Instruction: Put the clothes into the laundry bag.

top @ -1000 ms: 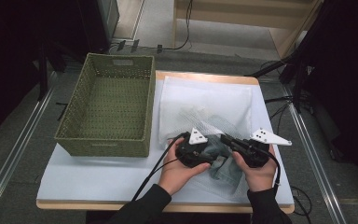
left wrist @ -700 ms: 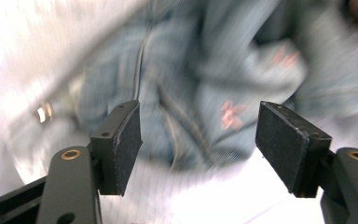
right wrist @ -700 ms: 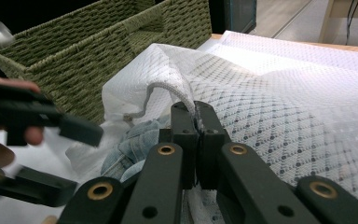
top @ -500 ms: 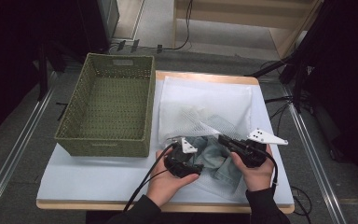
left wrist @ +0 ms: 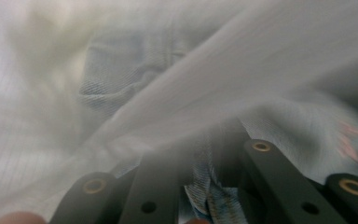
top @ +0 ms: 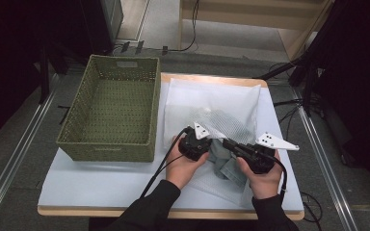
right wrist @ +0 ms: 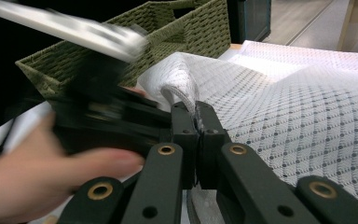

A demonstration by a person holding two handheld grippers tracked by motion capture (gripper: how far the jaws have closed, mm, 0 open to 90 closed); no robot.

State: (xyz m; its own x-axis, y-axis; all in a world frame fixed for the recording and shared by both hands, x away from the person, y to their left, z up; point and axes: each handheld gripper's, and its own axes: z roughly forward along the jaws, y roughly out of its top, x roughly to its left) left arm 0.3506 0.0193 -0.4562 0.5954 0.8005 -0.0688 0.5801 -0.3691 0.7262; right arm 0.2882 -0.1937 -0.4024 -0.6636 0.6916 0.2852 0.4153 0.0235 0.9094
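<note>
A pale table top (top: 101,185) stands in a dim room, with dark stands at the sides, cables on the grey floor behind and a wooden frame farther back. On the table's left sits an empty green woven basket (top: 111,113); beside it, touching or nearly so, lies a white mesh laundry bag (top: 212,98) with a piece of denim clothing (top: 224,161) partly inside its near end.

The right gripper (right wrist: 196,122) has its jaws pressed together on a fold of the bag's edge, holding the mouth up. The left gripper (top: 192,144) is inside the mouth; its jaws have just been closing, and a seam of the denim (left wrist: 205,191) lies between them, though whether the pads already press on it cannot be told through the blur.

The likely risks: the left jaws could pinch mesh along with denim, so that moving the garment drags the bag with it. The thin fold could also slip from the right jaws, dropping the mouth over the garment. A hard pull could slide the whole bag toward the table's near edge.
</note>
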